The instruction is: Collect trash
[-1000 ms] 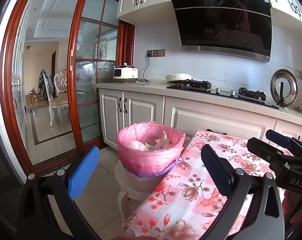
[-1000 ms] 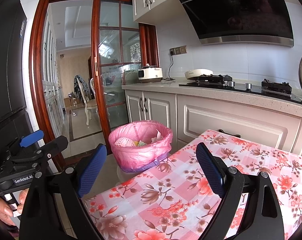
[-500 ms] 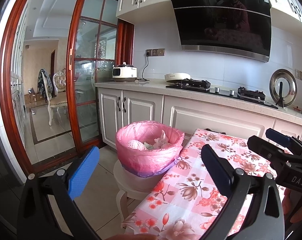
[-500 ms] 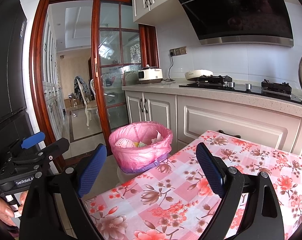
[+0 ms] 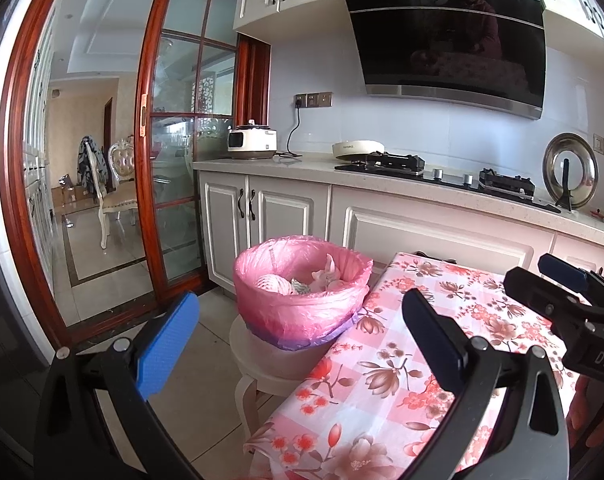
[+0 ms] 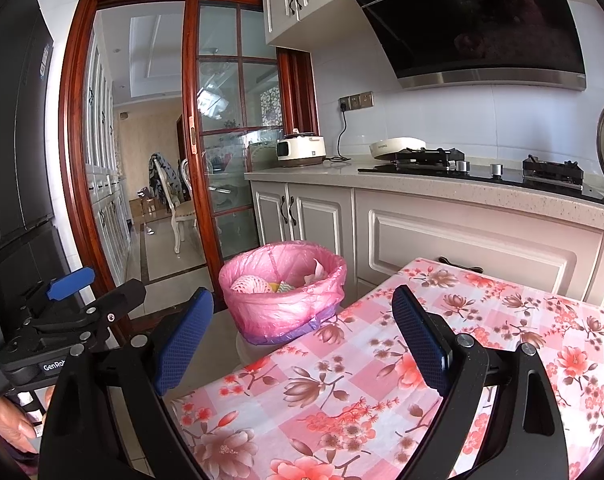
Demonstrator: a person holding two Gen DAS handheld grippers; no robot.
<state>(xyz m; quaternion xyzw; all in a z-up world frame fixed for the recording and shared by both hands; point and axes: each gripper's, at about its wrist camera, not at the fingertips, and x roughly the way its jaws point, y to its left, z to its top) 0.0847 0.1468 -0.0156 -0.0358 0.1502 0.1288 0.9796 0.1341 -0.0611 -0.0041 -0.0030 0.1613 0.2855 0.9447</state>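
Observation:
A bin lined with a pink bag (image 5: 302,300) stands on a white stool (image 5: 262,364) at the left end of the floral table (image 5: 401,380). It holds crumpled trash (image 5: 302,282), including a white foam net and paper. The bin also shows in the right wrist view (image 6: 282,304). My left gripper (image 5: 298,332) is open and empty, held back from the bin. My right gripper (image 6: 302,332) is open and empty over the table's near edge. Each gripper shows at the edge of the other's view.
A white counter (image 5: 381,176) with cabinets runs behind the table, carrying a rice cooker (image 5: 252,142), a gas hob (image 5: 441,168) and a pot lid (image 5: 569,170). A wooden glass sliding door (image 5: 174,160) stands left, with tiled floor below.
Almost nothing has changed. The left wrist view has shifted very slightly; both grippers stay open and empty.

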